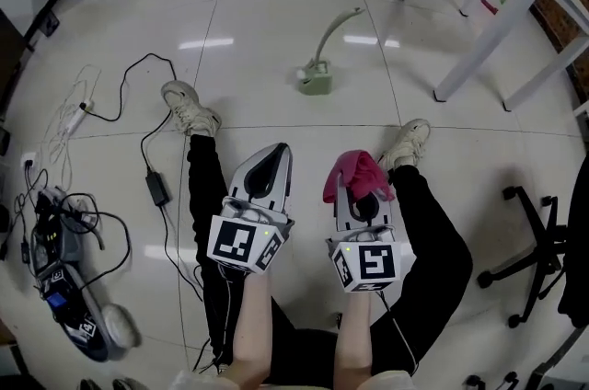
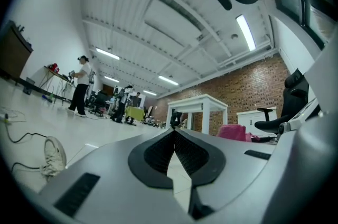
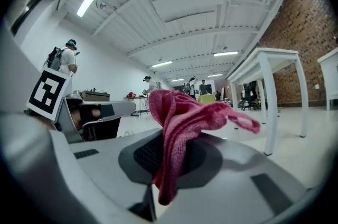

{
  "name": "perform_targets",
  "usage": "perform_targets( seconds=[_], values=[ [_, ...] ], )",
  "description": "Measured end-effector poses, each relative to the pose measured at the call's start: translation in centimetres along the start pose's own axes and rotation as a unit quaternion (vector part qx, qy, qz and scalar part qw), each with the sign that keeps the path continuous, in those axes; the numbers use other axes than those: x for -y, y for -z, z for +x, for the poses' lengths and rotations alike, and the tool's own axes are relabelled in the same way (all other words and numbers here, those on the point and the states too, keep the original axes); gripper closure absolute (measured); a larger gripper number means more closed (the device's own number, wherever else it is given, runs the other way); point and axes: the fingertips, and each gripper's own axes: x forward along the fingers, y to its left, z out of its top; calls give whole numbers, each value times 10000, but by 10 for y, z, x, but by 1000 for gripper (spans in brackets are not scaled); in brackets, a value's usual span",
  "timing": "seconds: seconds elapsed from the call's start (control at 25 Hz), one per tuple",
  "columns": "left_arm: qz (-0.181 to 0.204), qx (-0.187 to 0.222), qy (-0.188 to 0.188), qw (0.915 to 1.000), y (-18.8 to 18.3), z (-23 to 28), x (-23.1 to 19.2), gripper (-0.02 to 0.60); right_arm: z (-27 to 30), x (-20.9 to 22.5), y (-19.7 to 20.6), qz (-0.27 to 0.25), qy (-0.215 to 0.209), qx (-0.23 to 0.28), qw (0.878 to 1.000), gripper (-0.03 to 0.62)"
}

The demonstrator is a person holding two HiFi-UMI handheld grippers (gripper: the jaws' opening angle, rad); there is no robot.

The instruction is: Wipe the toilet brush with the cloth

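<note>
White glossy floor carries the work. We see the toilet brush standing in its green holder toward the floor's far edge, well apart from both grippers. The right gripper is clenched on the pink cloth; the left gripper is clenched on nothing. We judge the approach step in hand. Next, open the left gripper, take the handle, and bring the cloth to it.

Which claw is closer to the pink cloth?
Right. The right claw is clamped on the pink cloth; the left claw, shut and empty, sits beside it on its left, not touching.
</note>
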Motion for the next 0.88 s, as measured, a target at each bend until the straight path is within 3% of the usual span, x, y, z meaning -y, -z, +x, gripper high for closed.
perform_targets(
  seconds=[0.28,0.48,0.88],
  values=[
    [-95,-184,-574,9981,-1,-93,53,577,-96,-24,-16,10,-300,-16,9995,562],
    [-141,-327,-569,9977,10,-142,99,577,-152,-34,-16,216,-470,127,9986,562],
    [-140,-430,-891,9950,17,-203,123,577,-210,-51,-10,420,-639,173,9969,562]
  ],
)
